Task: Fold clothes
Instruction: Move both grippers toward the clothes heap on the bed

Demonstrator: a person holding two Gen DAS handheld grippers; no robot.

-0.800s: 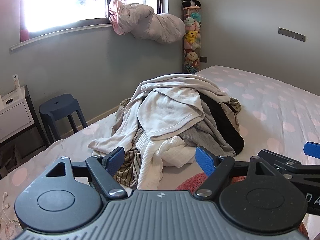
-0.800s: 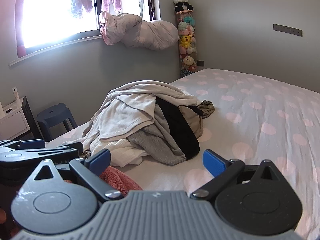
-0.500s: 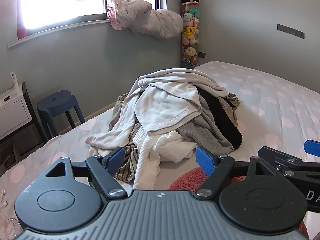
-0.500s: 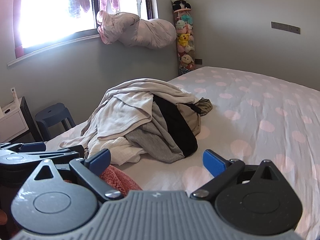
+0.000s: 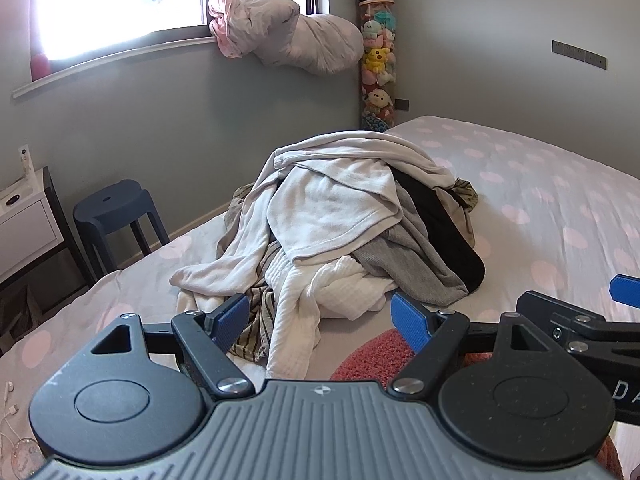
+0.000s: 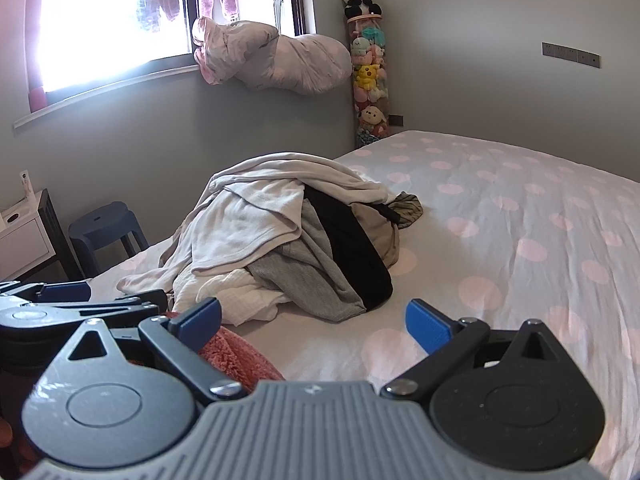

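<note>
Clothes pile (image 5: 360, 220) looms nearer (hand-held grippers agape).

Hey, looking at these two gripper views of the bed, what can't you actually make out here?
- Red fuzzy cloth: both views, mostly hidden behind the gripper bodies, so its kind and shape are unclear.
- Pile of clothes: both views, lower garments covered by the white ones on top; no count possible.
- Window: both views, blown out by glare.
- Tube on the nightstand: left view, label too small to read.
</note>
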